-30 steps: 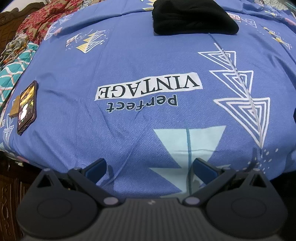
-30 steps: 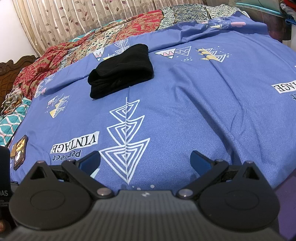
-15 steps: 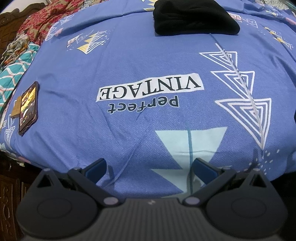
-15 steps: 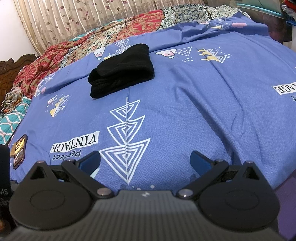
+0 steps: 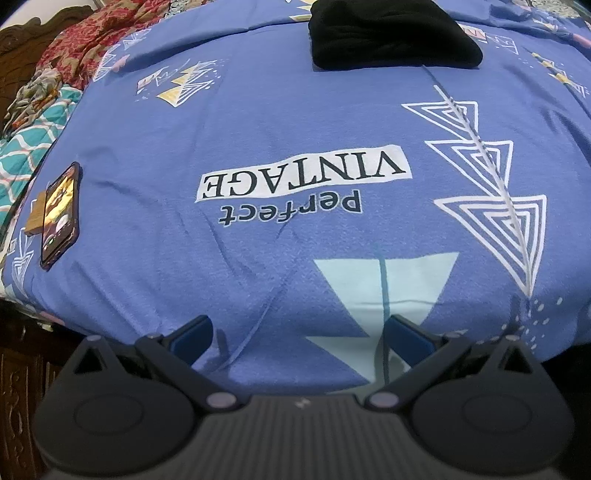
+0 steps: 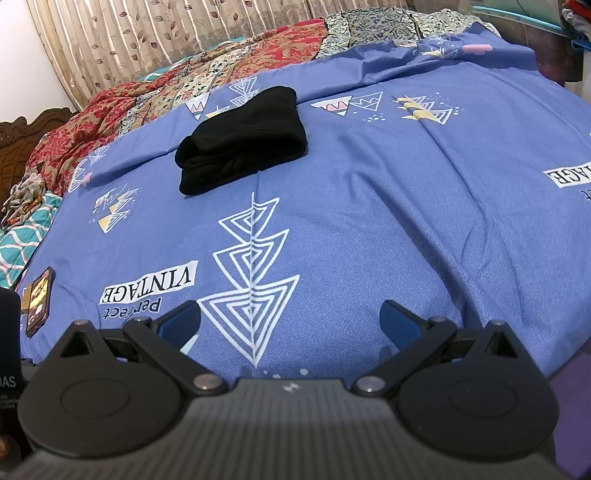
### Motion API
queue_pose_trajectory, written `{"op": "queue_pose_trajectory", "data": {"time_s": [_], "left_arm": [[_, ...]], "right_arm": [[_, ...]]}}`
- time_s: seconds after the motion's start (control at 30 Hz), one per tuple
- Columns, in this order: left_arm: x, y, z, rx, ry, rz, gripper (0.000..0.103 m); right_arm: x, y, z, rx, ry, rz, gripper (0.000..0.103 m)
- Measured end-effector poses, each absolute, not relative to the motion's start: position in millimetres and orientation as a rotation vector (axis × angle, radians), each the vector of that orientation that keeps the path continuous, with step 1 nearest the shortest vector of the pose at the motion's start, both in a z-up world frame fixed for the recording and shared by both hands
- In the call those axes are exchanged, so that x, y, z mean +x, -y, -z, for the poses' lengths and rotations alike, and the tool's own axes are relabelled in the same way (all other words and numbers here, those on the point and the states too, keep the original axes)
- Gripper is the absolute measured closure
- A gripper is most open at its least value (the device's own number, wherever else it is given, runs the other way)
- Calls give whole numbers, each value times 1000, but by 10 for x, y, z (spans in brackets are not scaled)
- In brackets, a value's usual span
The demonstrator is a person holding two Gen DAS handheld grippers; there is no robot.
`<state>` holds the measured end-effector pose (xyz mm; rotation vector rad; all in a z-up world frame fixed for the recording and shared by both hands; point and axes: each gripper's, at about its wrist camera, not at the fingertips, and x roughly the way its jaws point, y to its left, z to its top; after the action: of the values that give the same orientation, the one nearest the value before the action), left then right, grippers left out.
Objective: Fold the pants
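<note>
The black pants (image 6: 242, 138) lie bundled, seemingly folded, far up the bed (image 6: 406, 221). Both the left claw (image 5: 299, 338) and right claw (image 6: 290, 319) hover spread, empty; any tidying needs a long reach.

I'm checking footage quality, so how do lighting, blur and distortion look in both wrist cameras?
Left wrist: strong fisheye bulge in the bedsheet, print sharp, black pants featureless. Right wrist: even soft light, faint shadow under the right gripper, corners dark.
</note>
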<state>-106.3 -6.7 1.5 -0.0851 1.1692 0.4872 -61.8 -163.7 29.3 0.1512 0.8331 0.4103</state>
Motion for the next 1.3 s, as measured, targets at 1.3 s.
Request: {"op": "queue_pose_trajectory", "data": {"time_s": [1.3], "left_arm": [[-1051,-39,-649,-13,-967,-555,0]], "right_arm": [[-632,1687,-815,144,-682,-431,0]]}}
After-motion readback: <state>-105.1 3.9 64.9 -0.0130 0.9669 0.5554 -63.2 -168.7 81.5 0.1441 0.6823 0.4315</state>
